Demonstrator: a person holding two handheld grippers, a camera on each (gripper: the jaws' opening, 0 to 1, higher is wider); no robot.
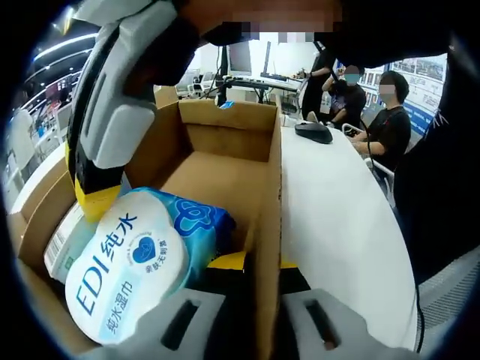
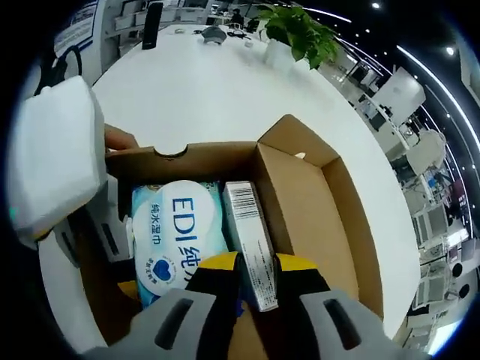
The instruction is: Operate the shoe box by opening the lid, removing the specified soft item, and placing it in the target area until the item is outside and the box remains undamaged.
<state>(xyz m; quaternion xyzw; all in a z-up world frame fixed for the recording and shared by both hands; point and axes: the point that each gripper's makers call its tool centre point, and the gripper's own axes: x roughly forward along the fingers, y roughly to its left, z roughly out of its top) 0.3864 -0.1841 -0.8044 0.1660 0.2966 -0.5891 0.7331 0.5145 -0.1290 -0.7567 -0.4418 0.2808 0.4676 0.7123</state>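
Reaching into the open shoe box point(image 2: 315, 195), you're at the removal step w/ the right gripper point(image 2: 255, 274) jaws spread over the wet-wipes pack point(image 2: 176, 236) edge, left gripper point(image 1: 247, 281) jaws straddling the box wall, grip unclear; next, close & lift.

My work surface is a white table point(image 2: 225, 90) with a rounded edge. The open cardboard box point(image 2: 330, 202) sits directly on it, flaps up. In my left gripper view the tabletop point(image 1: 337, 217) runs along the box's side wall point(image 1: 266, 225), and a dark computer mouse point(image 1: 313, 132) lies farther along it. In my right gripper view a potted green plant point(image 2: 296, 34) stands toward the far end.
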